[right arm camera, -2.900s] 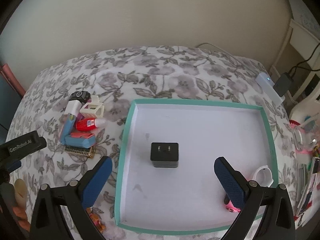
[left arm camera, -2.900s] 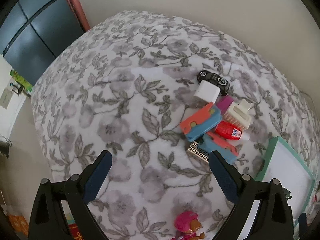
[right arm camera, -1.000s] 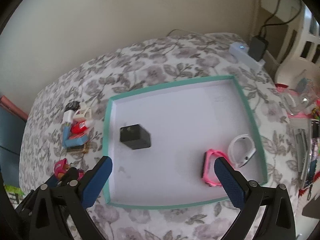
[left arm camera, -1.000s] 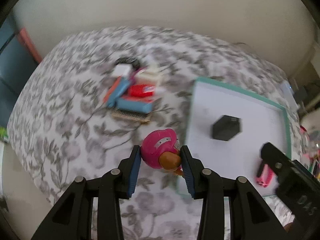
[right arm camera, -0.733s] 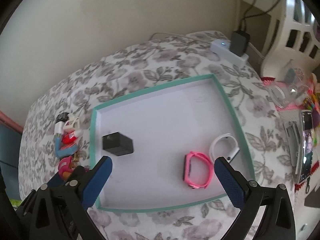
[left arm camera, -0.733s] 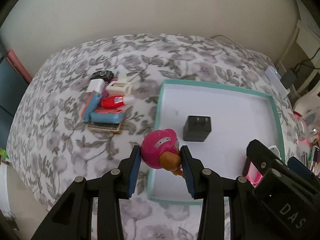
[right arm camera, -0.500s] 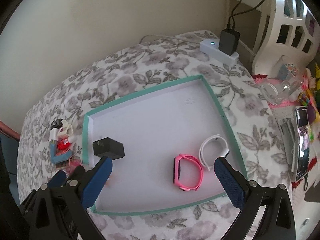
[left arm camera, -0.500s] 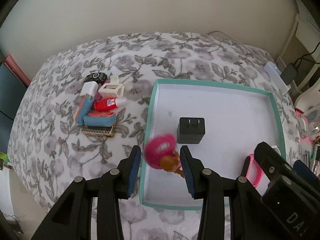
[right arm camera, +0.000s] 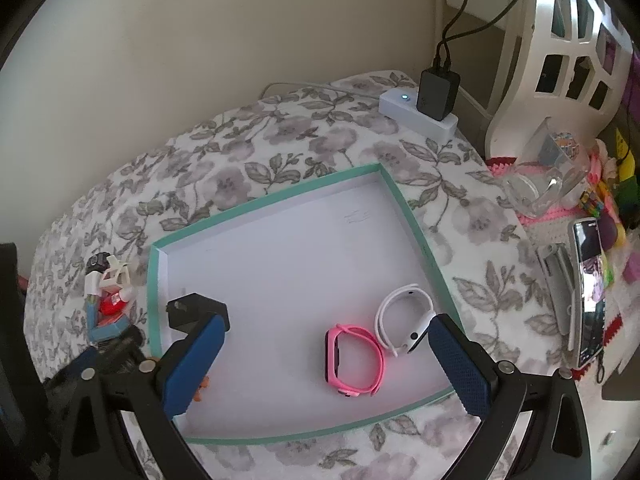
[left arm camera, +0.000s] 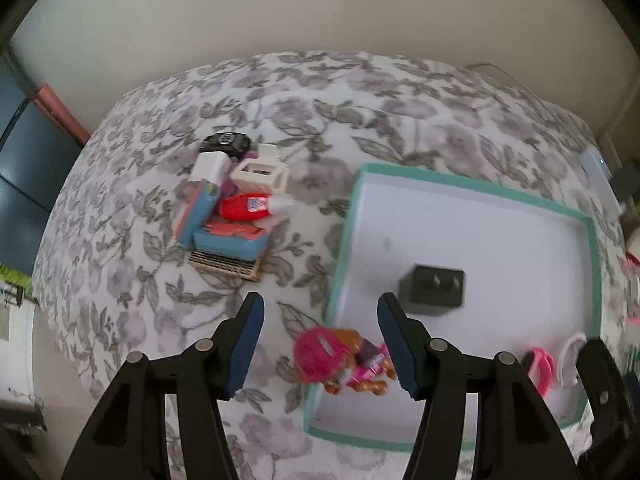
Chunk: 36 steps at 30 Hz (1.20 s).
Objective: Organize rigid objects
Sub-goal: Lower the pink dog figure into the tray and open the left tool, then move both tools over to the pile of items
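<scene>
Pink-helmeted toy figure [left arm camera: 340, 362] lies across the teal tray's [left arm camera: 472, 190] edge

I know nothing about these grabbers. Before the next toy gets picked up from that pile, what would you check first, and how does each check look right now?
1. Left gripper open, nothing held: ok.
2. Pink-helmeted toy puppy figure fully inside the teal-rimmed white tray: not ok; it seems to straddle the near-left rim.
3. Right gripper open, nothing held: ok.
4. Pile of small things beside the tray, red glue bottle on top, unobstructed: ok.
5. Free tray floor left beside the black plug adapter, pink watch and white watch: ok.
6. Whether the figure is at rest: cannot tell, it looks blurred.
</scene>
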Motion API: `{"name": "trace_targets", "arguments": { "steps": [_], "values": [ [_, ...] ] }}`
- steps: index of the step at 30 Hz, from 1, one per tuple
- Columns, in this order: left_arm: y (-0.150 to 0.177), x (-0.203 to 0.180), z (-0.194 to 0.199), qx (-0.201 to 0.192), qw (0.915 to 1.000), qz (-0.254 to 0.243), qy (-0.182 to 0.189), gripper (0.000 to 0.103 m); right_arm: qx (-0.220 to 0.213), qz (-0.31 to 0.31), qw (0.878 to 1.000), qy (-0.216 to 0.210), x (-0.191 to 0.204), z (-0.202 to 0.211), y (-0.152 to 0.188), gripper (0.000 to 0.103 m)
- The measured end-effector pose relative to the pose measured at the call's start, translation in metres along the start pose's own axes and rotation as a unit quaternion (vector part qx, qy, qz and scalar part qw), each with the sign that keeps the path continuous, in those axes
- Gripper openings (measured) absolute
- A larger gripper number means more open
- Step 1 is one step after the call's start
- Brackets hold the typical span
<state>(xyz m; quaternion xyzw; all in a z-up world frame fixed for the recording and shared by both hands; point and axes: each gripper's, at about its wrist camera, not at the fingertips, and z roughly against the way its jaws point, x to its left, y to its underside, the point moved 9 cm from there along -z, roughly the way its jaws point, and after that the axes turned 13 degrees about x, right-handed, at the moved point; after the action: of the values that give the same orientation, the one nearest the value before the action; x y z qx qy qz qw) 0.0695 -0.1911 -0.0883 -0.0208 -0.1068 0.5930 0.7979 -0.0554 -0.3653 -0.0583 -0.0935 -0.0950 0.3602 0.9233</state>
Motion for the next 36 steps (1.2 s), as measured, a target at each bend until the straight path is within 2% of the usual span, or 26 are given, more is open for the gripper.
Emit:
{"name": "trace_targets", "arguments": {
  "steps": [3,6,10,16,19,25,29,36],
  "values": [
    [-0.010,0.010,0.002,0.002,0.9997,0.024,0.005,0.063,-0.005,0.006,1.000,0.009,0.002,-0.001,-0.003,0.103],
    [-0.026,0.022,0.006,-0.003,0.9985,0.053,0.012,0.086,-0.017,0.018,1.000,0.012,0.009,-0.001,-0.008,0.103],
    [-0.040,0.031,0.004,0.000,0.9968,0.074,0.030,0.092,-0.036,0.035,0.999,0.004,0.023,0.000,-0.015,0.103],
    [-0.051,0.046,-0.012,0.014,0.9946,0.094,0.041,0.094,-0.043,0.044,0.998,0.005,0.035,-0.006,-0.020,0.103],
    [-0.052,0.060,-0.024,0.032,0.9930,0.096,0.062,0.094,-0.052,0.047,0.998,-0.001,0.040,-0.005,-0.023,0.103],
    [-0.059,0.113,-0.031,0.029,0.9897,0.119,0.074,0.094,-0.085,0.056,0.995,-0.004,0.057,0.009,-0.033,0.103],
    [-0.065,0.149,-0.029,0.013,0.9891,0.131,0.065,0.094,-0.099,0.079,0.992,-0.030,0.090,0.018,-0.038,0.103],
    [-0.068,0.197,-0.034,0.009,0.9890,0.144,0.034,0.094,-0.102,0.157,0.982,-0.040,0.161,0.019,-0.032,0.103]
  ]
}}
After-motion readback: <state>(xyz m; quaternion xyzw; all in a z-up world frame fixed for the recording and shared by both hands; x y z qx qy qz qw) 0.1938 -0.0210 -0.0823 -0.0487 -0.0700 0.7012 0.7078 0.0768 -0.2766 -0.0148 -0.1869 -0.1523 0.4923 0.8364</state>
